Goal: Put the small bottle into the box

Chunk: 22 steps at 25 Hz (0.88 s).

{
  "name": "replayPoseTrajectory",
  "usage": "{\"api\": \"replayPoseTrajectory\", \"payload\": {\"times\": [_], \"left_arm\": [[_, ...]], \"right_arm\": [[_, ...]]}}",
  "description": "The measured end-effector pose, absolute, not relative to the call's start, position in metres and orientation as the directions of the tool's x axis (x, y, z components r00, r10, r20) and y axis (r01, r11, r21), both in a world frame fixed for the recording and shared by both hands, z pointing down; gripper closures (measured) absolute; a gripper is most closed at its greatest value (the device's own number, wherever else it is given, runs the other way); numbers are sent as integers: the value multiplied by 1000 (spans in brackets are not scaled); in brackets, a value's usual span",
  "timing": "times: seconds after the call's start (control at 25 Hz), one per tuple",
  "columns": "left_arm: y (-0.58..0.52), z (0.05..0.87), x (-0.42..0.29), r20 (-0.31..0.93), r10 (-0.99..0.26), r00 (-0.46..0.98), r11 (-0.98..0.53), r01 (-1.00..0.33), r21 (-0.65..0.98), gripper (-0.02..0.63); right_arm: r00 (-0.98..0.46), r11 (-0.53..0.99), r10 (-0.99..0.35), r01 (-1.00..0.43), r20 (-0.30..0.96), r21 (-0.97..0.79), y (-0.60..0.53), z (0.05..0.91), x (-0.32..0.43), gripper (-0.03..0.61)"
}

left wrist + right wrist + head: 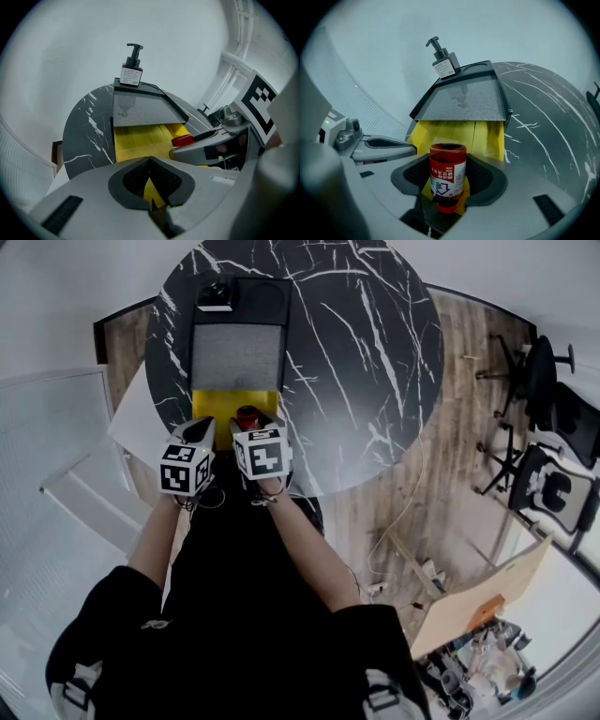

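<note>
In the head view a round black marble table [375, 352] stands on a wooden floor [459, 427], with office chairs [553, 418] off to the right. The left gripper view shows the left gripper [150, 161] closed on nothing, facing the open yellow box [136, 140] and a white wall [70, 56]. In the right gripper view the right gripper [449, 172] clamps the small bottle [447, 178] at the box's near edge.
</note>
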<state>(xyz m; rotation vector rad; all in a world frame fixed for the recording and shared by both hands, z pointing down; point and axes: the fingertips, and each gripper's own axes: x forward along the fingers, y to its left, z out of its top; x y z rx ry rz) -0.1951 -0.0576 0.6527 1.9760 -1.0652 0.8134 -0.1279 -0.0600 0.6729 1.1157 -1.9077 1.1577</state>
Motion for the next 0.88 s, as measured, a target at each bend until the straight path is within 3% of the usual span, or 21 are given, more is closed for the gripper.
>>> {"api": "replayPoseTrajectory", "payload": {"times": [0.88], "left_arm": [[-43, 646, -200, 785, -444, 433, -343, -891, 297, 614]], "right_arm": [[-408, 354, -296, -887, 864, -297, -47, 676, -136, 359]]}}
